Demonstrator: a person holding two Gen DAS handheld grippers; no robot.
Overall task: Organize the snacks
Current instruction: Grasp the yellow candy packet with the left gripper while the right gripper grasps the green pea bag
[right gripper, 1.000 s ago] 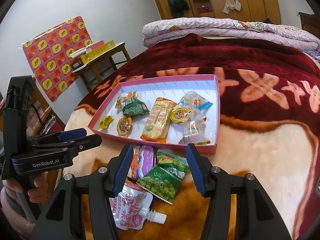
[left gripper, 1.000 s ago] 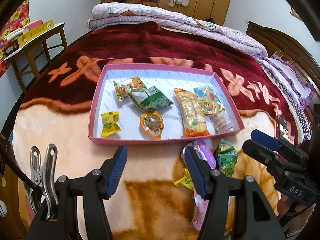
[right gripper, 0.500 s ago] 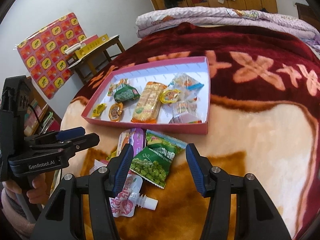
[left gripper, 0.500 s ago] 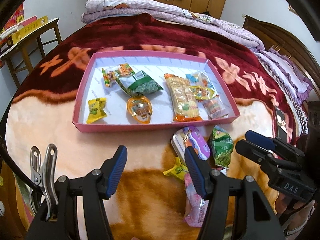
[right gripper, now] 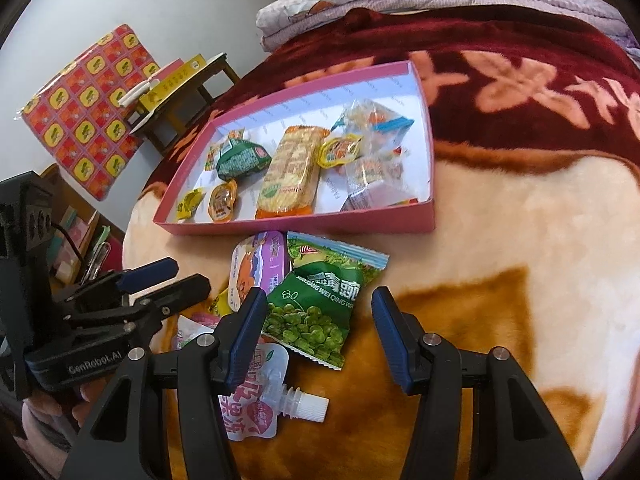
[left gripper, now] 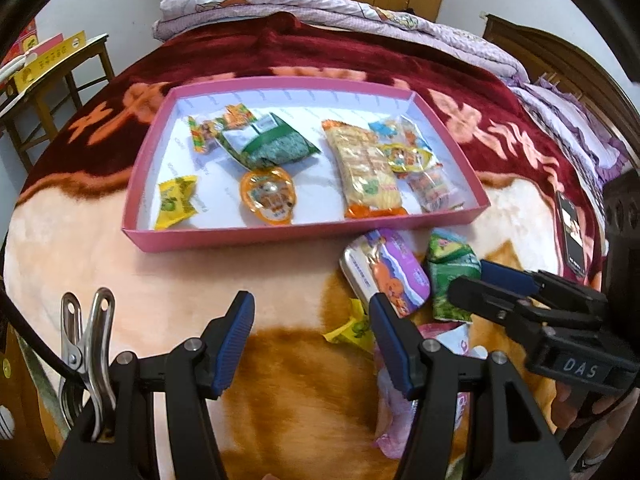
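The sorting looks roughly 2 thirds done: the shallow pink cardboard tray with a white floor [left gripper: 208, 236] lies on the plush red and cream bed blanket [left gripper: 200, 280] ahead of both tongs and already holds about 8 packets, among them a long orange-ended cracker sleeve [left gripper: 366, 172], a dark green foil pouch [left gripper: 276, 148], a round orange jelly cup [left gripper: 268, 196] and a small yellow candy wrapper [left gripper: 176, 200]. Left outside, between the tray's near wall and the tongs, are 4 snacks: a green crinkle-edged bag of peas [right gripper: 320, 308] lying right between the spread fingers of the right tongs [right gripper: 320, 332], a purple and white oval-topped pack [right gripper: 260, 268] just beyond and to the left of it, a pink and white spouted drink pouch [right gripper: 260, 404] under the right tongs' left finger, and a yellow candy [left gripper: 352, 330] peeking out beside the left tongs' right finger. Both tongs are released and grasp nothing; the left tongs [left gripper: 312, 340] hover over bare blanket. The yellow candy is mostly covered by the other packs in the right wrist view, the drink pouch is cut off by the fingers in both views, the clear packets at the tray's right end overlap too much to count surely, and print on most wrappers is too blurred to read.
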